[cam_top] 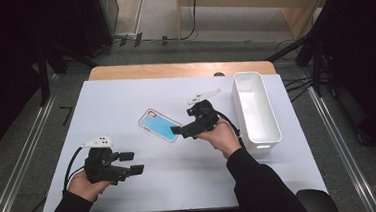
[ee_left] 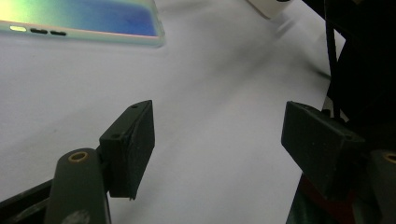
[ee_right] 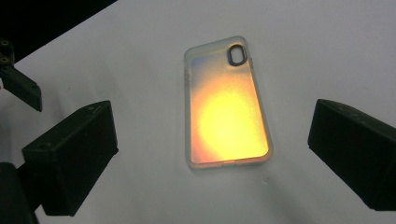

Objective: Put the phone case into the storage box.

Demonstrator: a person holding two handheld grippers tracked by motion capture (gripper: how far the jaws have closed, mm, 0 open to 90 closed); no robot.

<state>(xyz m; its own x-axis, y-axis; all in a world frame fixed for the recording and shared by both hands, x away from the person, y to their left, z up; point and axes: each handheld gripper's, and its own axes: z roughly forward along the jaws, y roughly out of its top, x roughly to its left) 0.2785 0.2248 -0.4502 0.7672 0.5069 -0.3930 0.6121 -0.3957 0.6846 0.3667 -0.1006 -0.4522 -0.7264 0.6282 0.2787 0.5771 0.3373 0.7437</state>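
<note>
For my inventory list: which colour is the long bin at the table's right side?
The bin is white, clearest in the high view.

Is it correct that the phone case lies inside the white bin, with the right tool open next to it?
Not quite. The phone case lies flat on the white table sheet, outside the white bin, as the high view shows. The right tool is indeed open beside it.
</note>
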